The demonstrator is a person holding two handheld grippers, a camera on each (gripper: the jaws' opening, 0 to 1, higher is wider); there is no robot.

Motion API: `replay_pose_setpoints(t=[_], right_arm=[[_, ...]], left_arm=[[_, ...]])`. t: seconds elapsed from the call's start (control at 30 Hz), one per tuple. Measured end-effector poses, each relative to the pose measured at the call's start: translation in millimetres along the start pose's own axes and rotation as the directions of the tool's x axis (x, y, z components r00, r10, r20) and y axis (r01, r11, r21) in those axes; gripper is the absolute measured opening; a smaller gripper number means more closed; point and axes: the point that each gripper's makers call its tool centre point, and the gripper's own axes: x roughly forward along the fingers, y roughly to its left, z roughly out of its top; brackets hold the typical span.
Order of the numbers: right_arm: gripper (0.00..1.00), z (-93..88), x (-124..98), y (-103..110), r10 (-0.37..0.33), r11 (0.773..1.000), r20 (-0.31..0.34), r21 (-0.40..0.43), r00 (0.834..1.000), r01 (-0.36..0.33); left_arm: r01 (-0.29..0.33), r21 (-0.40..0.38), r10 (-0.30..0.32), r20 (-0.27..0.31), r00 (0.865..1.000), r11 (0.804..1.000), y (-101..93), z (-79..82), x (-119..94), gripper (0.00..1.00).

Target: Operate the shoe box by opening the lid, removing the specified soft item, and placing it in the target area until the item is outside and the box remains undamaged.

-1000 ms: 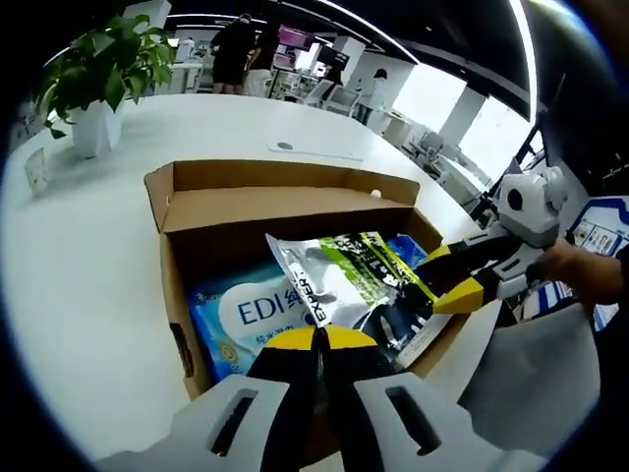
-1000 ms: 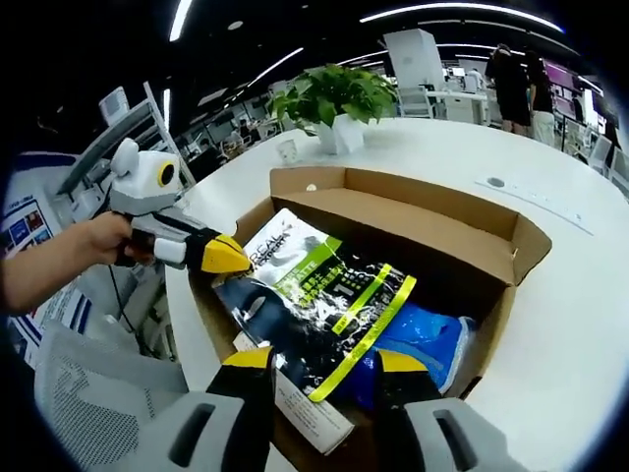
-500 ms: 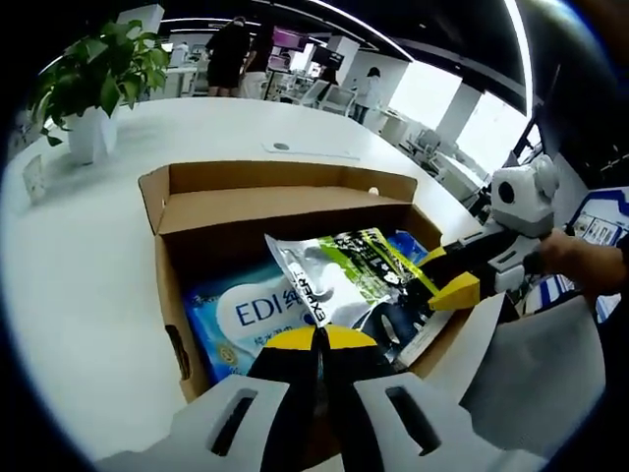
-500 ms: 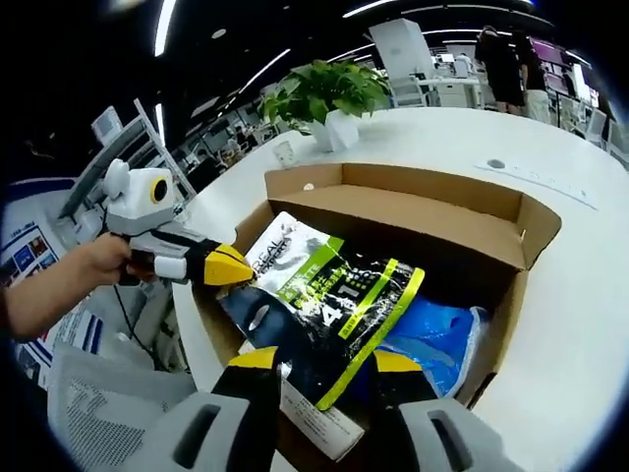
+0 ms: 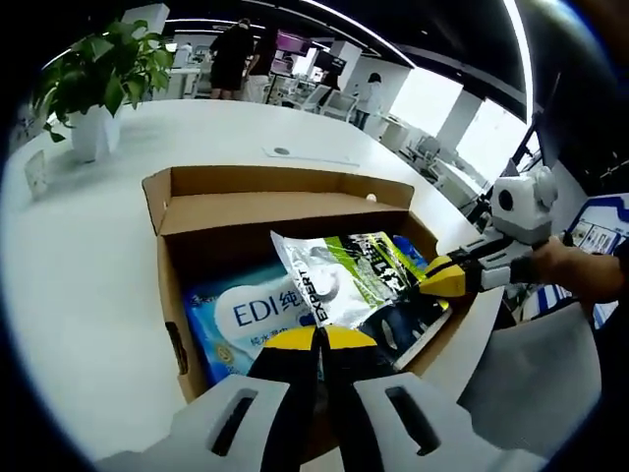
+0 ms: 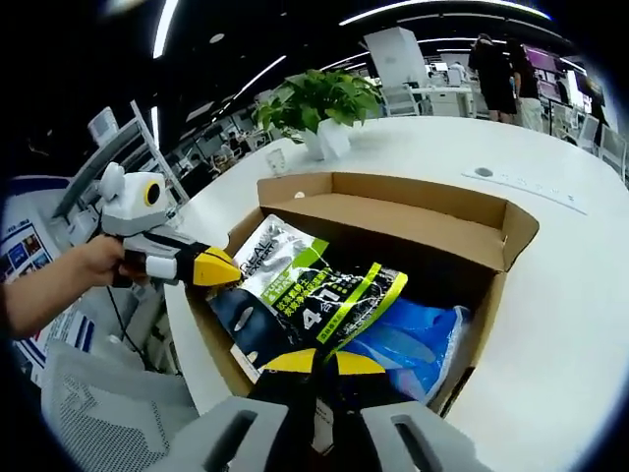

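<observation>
An open cardboard shoe box (image 5: pixel 275 211) (image 6: pixel 393 211) lies on the white table, its lid folded back. Inside, a black, green and white soft pouch (image 5: pixel 344 275) (image 6: pixel 314 295) rests on a blue pack (image 5: pixel 246 315) (image 6: pixel 403 344). My right gripper (image 6: pixel 324 362) is shut on the pouch's near edge; in the left gripper view it (image 5: pixel 442 280) reaches in from the right. My left gripper (image 5: pixel 316 339) is shut, with its tips at the box's near wall. In the right gripper view it (image 6: pixel 221 267) points at the box's left wall beside the pouch's corner.
A potted plant (image 5: pixel 88 79) (image 6: pixel 319 103) stands on the round white table (image 5: pixel 79 265) beyond the box, with a small cup (image 5: pixel 37 172) near it. A grey chair (image 5: pixel 531 383) is beside the table edge. People (image 5: pixel 231 54) stand far behind.
My right gripper's jaws, open astride the pouch before, have shut on its edge. The pouch has shifted slightly. My left gripper stays shut at the box wall.
</observation>
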Motion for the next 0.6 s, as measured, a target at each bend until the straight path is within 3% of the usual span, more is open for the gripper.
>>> replay_pose_setpoints(t=[0.6], right_arm=[[0.0, 17.5, -28.5, 0.3, 0.01, 1.0, 0.045, 0.018, 0.999, -0.011]], left_arm=[[0.006, 0.007, -0.006, 0.02, 1.0, 1.0, -19.0, 20.5, -6.7, 0.0]])
